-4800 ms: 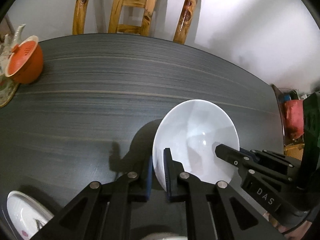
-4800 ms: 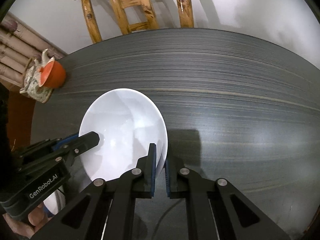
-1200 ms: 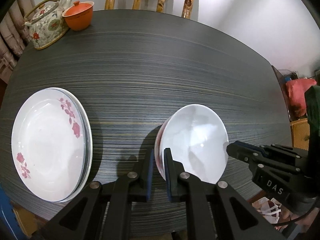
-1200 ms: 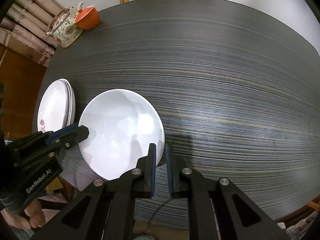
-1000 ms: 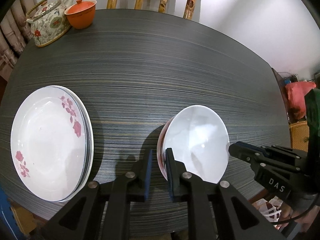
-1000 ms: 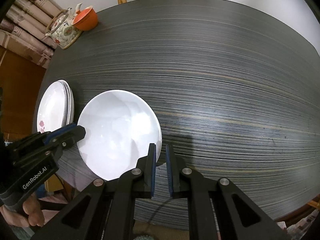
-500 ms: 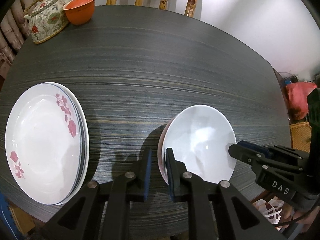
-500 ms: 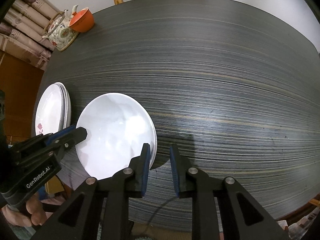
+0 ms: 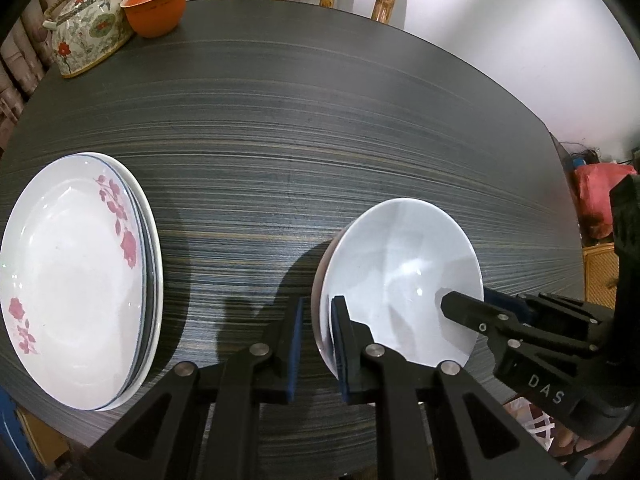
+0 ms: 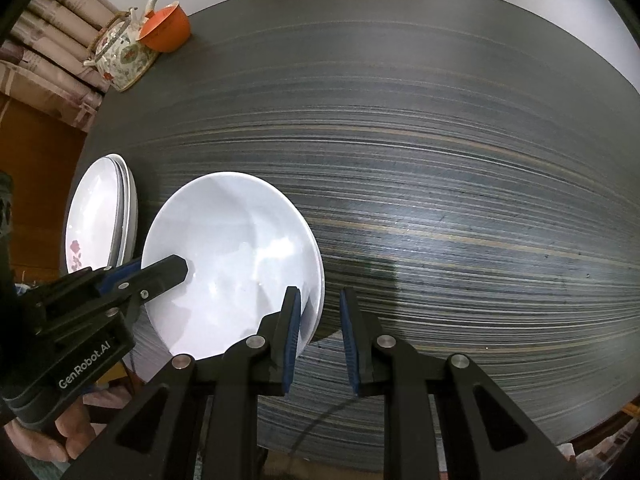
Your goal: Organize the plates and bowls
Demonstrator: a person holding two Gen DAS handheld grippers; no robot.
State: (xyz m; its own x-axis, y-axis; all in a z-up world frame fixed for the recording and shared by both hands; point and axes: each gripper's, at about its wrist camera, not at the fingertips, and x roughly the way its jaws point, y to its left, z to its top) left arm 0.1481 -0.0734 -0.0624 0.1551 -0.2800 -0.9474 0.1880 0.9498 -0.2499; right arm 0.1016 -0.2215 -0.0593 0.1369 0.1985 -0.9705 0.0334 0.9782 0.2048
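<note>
Right wrist: white bowl (image 10: 232, 256) mouth-up, unclamped

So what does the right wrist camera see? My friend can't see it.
The right gripper is open around the white bowl rim; the left gripper reaches in opposite. Flowered plates sit beside it.

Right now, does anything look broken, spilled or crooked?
Nothing looks broken or spilled. The white bowl sits level on the table between both open grippers, and the plates are neatly stacked, with the teapot upright.
</note>
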